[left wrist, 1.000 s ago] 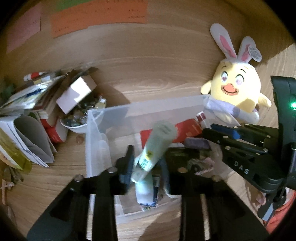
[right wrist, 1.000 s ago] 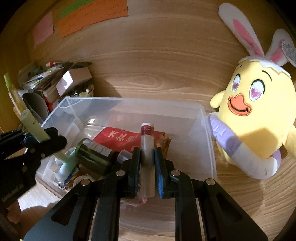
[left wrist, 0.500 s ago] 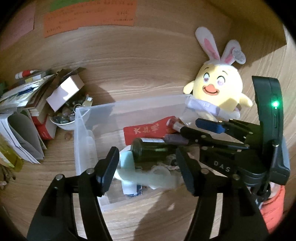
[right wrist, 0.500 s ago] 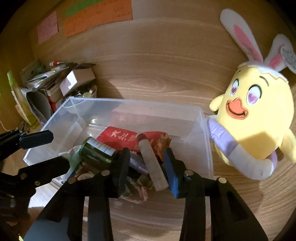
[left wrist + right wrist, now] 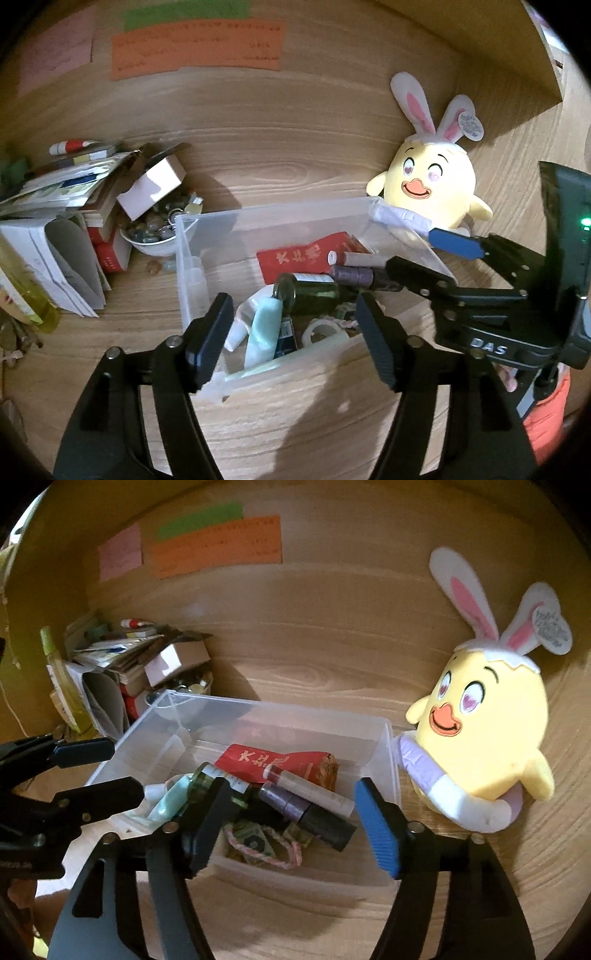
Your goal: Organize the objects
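Observation:
A clear plastic bin [image 5: 207, 229] [image 5: 384, 746] stands on the wooden desk. In it lie a pale green tube [image 5: 264, 332] [image 5: 168, 801], a dark green bottle [image 5: 314, 290] [image 5: 207, 779], a red packet [image 5: 303, 254] [image 5: 269, 762], a clear tube with a red cap [image 5: 314, 788] [image 5: 354, 257] and a purple tube [image 5: 291, 805]. My left gripper [image 5: 295, 339] is open and empty above the bin's near edge. My right gripper [image 5: 291, 827] is open and empty above the bin's near right corner; it also shows in the left wrist view [image 5: 436, 258].
A yellow bunny-eared plush chick [image 5: 428, 181] [image 5: 484, 723] sits right of the bin. A white bowl of small items [image 5: 155, 232], a small box [image 5: 173, 661], books and papers [image 5: 48, 206] crowd the left. Coloured notes [image 5: 218, 542] hang on the back wall.
Both grippers opened. The green tube left my left gripper and the red-capped tube left my right gripper; both now lie in the bin. Both grippers have pulled back.

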Demonstrator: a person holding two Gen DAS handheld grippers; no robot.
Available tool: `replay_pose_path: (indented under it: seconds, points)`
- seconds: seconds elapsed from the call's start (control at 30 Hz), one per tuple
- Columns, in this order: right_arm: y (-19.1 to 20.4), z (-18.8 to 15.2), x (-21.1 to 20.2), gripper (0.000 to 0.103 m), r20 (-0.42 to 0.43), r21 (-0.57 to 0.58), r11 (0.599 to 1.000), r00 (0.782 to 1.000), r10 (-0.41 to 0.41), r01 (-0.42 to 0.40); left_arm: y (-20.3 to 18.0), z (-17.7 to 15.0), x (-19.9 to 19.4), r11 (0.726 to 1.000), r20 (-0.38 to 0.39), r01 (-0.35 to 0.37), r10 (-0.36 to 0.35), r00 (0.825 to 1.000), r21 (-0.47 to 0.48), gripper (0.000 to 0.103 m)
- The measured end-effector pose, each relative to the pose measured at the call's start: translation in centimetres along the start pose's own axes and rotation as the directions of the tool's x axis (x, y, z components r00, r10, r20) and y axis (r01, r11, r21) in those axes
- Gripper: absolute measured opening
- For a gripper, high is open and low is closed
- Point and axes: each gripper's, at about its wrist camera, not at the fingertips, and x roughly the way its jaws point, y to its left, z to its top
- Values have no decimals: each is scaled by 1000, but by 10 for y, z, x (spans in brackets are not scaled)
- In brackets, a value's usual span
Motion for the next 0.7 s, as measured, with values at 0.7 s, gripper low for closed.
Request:
replay_pose_path:
  seconds: [0.7]
  points:
    - [14, -34, -60, 85, 87, 4, 999, 996, 38, -39, 4, -30, -22, 999, 45, -44, 44, 998, -12, 92]
